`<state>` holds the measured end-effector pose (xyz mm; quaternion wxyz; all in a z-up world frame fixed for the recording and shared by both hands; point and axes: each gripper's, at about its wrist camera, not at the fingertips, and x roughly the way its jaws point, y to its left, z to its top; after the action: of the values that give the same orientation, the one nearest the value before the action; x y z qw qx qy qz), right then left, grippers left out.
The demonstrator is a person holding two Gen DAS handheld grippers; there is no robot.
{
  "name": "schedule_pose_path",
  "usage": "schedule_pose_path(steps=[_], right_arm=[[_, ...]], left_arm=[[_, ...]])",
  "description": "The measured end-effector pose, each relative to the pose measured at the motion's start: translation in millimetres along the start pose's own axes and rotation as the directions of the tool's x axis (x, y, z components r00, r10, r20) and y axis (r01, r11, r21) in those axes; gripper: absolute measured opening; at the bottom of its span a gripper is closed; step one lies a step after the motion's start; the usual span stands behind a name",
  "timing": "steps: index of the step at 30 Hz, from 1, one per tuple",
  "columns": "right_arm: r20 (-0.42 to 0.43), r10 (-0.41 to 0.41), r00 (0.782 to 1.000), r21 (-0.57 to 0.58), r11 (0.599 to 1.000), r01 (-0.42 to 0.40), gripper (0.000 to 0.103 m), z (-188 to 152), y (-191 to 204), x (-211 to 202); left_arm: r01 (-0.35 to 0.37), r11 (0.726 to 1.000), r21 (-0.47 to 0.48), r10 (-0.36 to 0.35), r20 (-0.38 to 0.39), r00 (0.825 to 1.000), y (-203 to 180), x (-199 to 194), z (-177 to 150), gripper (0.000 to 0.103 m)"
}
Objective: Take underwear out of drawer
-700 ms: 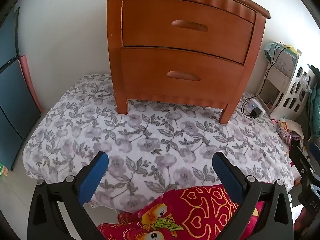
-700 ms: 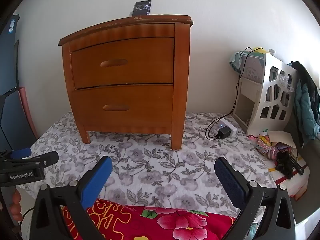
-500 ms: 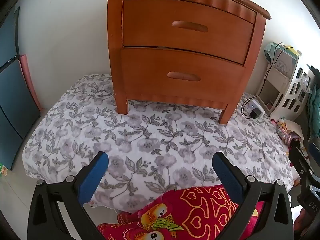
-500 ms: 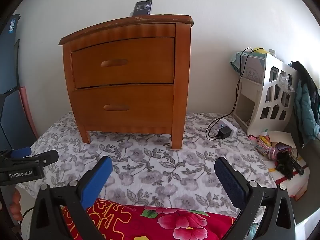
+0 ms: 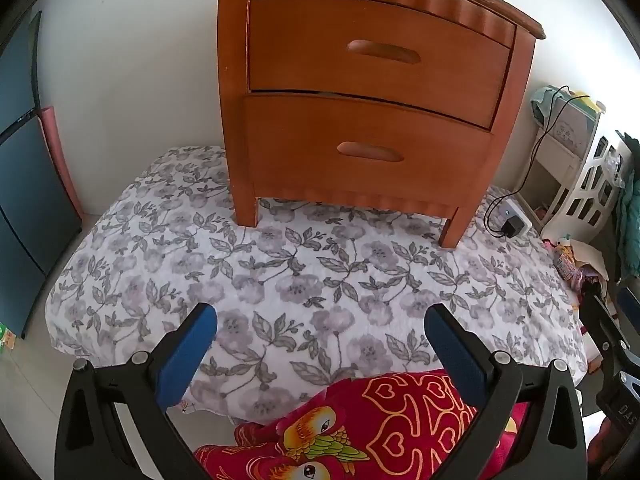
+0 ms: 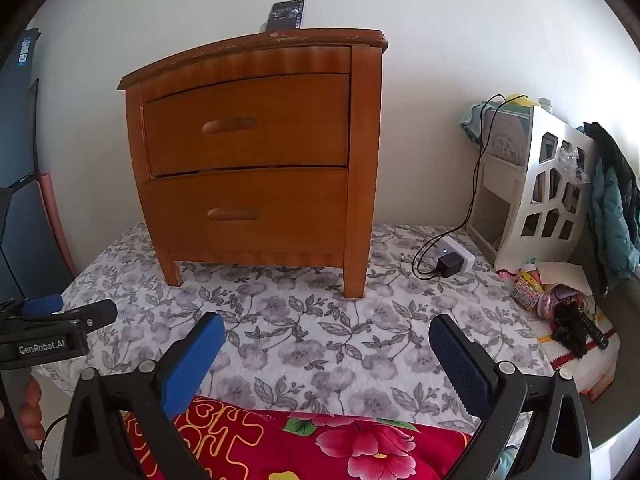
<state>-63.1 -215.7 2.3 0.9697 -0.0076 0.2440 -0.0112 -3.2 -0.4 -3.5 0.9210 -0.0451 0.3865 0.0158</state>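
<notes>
A wooden nightstand (image 5: 368, 92) (image 6: 256, 168) stands on a floral sheet (image 5: 300, 280). Its upper drawer (image 5: 376, 52) (image 6: 244, 124) and lower drawer (image 5: 364, 152) (image 6: 248, 212) are both pushed in, so no underwear shows. My left gripper (image 5: 320, 320) hangs open over the sheet, well in front of the lower drawer, with nothing between its blue pads. My right gripper (image 6: 326, 330) is open too, empty, at about the same distance from the nightstand. The left gripper's tip (image 6: 60, 312) shows at the left edge of the right wrist view.
A red patterned cloth (image 5: 380, 428) (image 6: 304, 444) lies under both grippers. A charger and cable (image 6: 448, 264) sit right of the nightstand, beside a white openwork cabinet (image 6: 536, 196) with a teal jacket (image 6: 612, 208). A phone (image 6: 286, 14) leans on the nightstand top. Small clutter (image 6: 560, 300) lies at right.
Both views have crept slightly toward the nightstand; the drawers stay pushed in and both grippers stay open.
</notes>
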Motion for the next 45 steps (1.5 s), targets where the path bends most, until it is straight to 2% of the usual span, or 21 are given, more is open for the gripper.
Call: schedule_pose_path(steps=[35,45], right_arm=[[-0.011,0.003,1.0,0.004,1.0,-0.003,0.103,-0.9,0.9,1.8],[-0.012,0.003,1.0,0.003,1.0,-0.003,0.103,-1.4,0.9,1.8]], left_arm=[[0.002,1.0,-0.005,-0.002,-0.008,1.0,3.3,-0.9,1.3,0.103],[0.001,1.0,-0.008,-0.001,-0.008,1.0,7.4,1.4,-7.0,0.103]])
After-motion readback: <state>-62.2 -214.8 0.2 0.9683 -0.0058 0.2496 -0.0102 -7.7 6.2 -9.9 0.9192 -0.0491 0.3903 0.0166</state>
